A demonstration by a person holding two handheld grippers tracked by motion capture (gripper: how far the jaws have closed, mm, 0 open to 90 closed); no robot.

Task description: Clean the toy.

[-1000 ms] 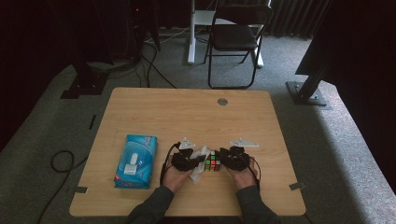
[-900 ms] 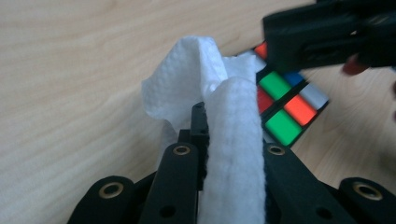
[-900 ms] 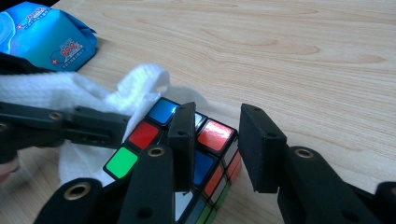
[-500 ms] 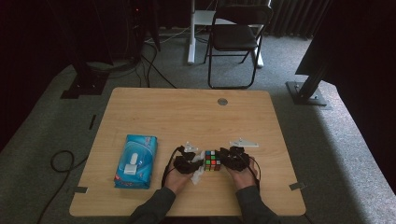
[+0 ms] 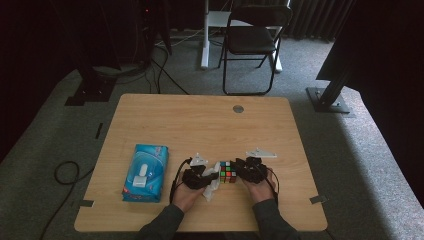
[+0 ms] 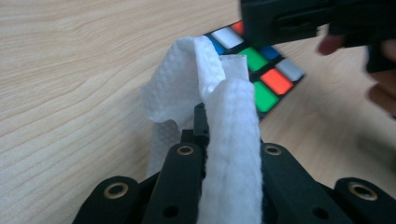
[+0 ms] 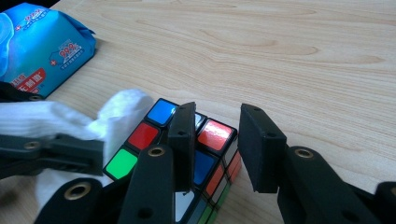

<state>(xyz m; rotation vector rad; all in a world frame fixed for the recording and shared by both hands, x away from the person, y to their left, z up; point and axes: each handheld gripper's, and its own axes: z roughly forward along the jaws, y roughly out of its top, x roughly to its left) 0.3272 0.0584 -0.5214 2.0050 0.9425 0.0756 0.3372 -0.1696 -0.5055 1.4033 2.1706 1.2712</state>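
The left gripper (image 6: pixel 219 140) pinches a white wipe (image 6: pixel 219 102) against the Rubik's cube (image 7: pixel 187 154) to clean it, while the right gripper (image 7: pixel 217 144) clamps the cube's edge, steadying it.

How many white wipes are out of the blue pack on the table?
1. The white wipe is clamped in the left gripper and lies against the puzzle cube, right of the blue wipes pack. More may sit hidden inside the pack.
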